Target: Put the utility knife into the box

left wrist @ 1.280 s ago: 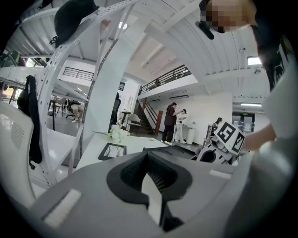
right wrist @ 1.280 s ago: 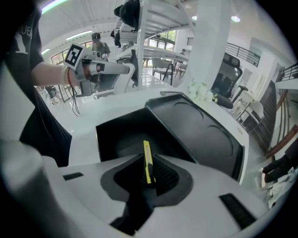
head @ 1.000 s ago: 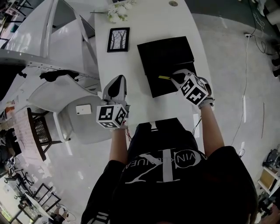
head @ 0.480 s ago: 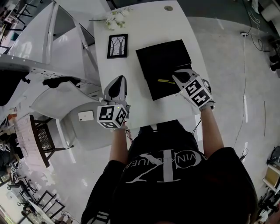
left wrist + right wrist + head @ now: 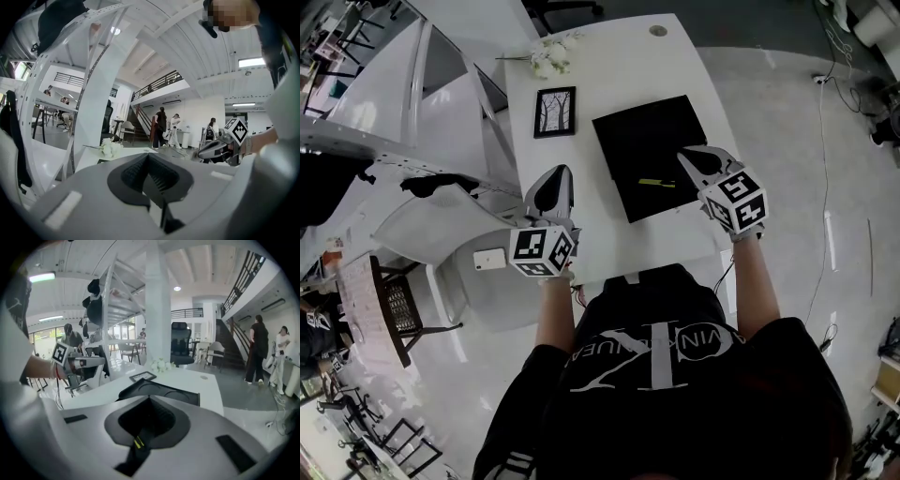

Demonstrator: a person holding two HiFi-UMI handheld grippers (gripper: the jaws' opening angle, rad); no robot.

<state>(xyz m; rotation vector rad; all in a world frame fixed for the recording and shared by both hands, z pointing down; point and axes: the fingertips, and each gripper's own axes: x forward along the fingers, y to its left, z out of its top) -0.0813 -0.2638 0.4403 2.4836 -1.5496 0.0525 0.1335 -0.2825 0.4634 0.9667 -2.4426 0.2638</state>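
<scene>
The knife point(image 5: 656, 182) lies flat on the floor of the box point(image 5: 647, 141), just left of the right hand-held gripper point(image 5: 685, 157) and running partly under it. That gripper's jaws are drawn together on nothing. The dark strip with a yellow mark seen through their slit looks to be the knife below.

I judge the placing done, leaving only a lift up and back toward the person. The box's near and right walls sit right under this gripper, so it should rise before it pulls away. The tabletop point(image 5: 600, 234) ends close on its right, with open floor beyond.

The left hand-held gripper point(image 5: 557, 172) is clenched and empty over the tabletop's near left part. A frame point(image 5: 554, 112) and flowers point(image 5: 546, 56) stand well ahead of it.
</scene>
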